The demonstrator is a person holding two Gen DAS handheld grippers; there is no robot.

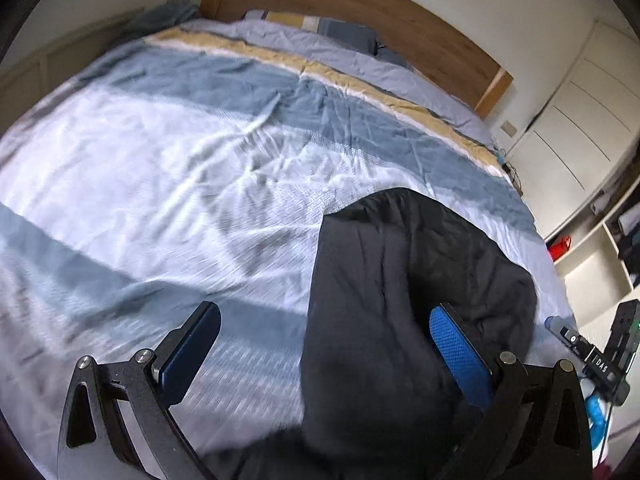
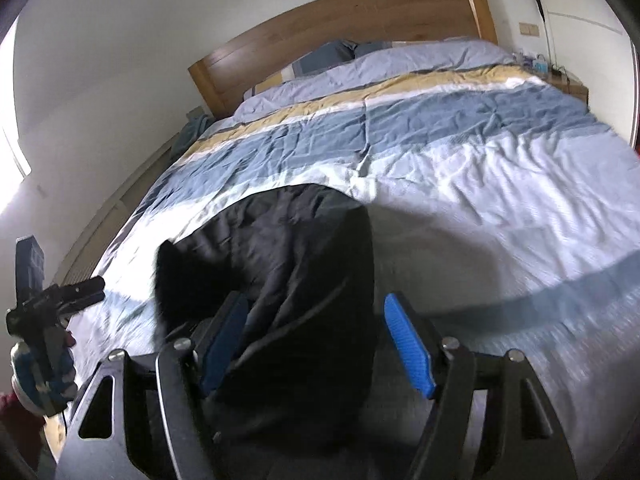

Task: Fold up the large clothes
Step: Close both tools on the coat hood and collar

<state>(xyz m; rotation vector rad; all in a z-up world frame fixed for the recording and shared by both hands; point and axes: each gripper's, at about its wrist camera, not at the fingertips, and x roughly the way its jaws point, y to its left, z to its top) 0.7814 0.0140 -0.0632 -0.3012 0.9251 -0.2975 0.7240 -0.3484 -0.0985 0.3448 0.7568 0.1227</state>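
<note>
Blue-padded fingers of the left gripper fill the bottom of the left wrist view, spread wide apart with nothing clamped between them. Its right-side pad overlaps the near right part of the black garment, while the other finger hangs over the striped bedcover; whether either touches the cloth cannot be told. In the right wrist view the right gripper also stands apart, its jaws straddling a fold of the same garment, which bunches up between the pads; the left-side pad sits against the cloth and the right-side pad is clear of it, just beside the fold's edge. That garment lies crumpled in a dark heap on the near part of the bed, well short of the pillows and the wooden headboard. Seen from the right wrist, the left gripper appears at the far left edge, off the side of the mattress. White cupboard doors and open shelves stand to the right of the bed.
</note>
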